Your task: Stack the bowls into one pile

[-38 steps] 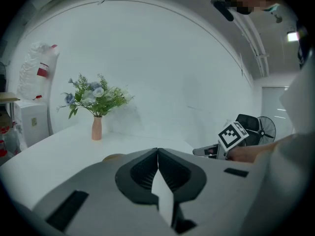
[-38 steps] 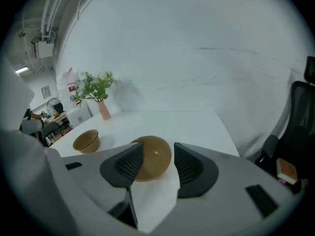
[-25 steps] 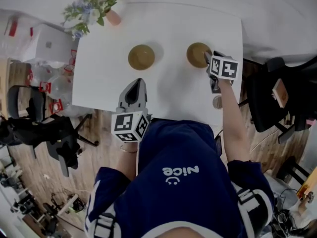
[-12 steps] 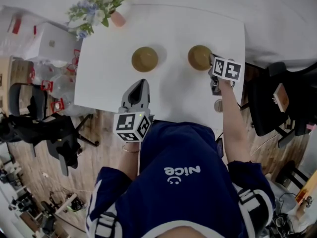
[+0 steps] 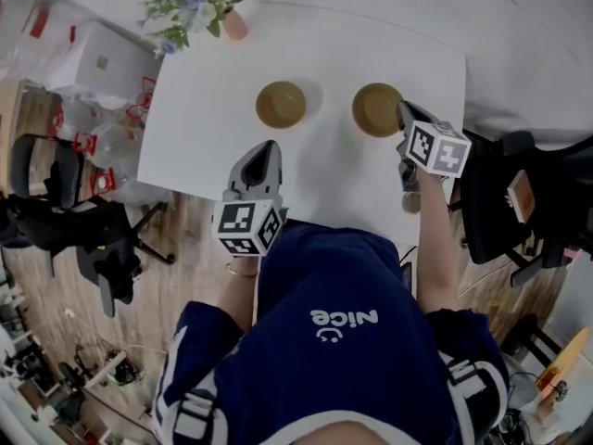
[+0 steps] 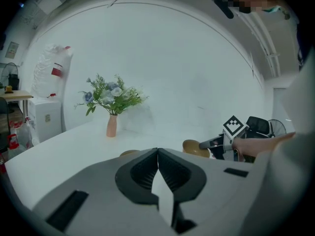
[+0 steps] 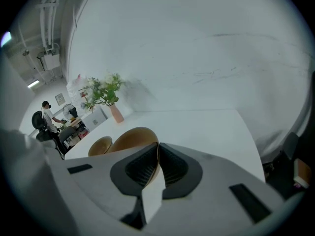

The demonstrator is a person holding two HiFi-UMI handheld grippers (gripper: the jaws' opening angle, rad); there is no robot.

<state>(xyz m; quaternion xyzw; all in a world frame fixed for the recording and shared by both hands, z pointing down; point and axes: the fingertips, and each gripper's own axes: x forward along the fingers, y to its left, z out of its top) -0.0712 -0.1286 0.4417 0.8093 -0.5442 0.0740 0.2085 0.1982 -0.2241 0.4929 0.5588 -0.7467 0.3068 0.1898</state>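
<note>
Two tan bowls are on the white table [image 5: 334,179]: the left bowl [image 5: 281,105] stands free, and the right bowl [image 5: 375,109] has its near right rim between the jaws of my right gripper [image 5: 405,112]. In the right gripper view the jaws are closing and the pads press on that bowl's rim [image 7: 130,139]; the other bowl [image 7: 101,145] lies beyond. My left gripper [image 5: 266,148] hovers over the table's near edge, well short of the left bowl. Its jaws [image 6: 157,150] are shut with nothing between them.
A pink vase of flowers [image 5: 233,24] stands at the table's far left corner. Black office chairs [image 5: 505,202] flank the table on both sides, with boxes and clutter [image 5: 93,72] on the floor at left. A small round object [image 5: 410,202] lies near the table's right edge.
My right gripper went from open beside the right bowl to shut on its rim, and that hand has risen a little. The left gripper has stayed in place.
</note>
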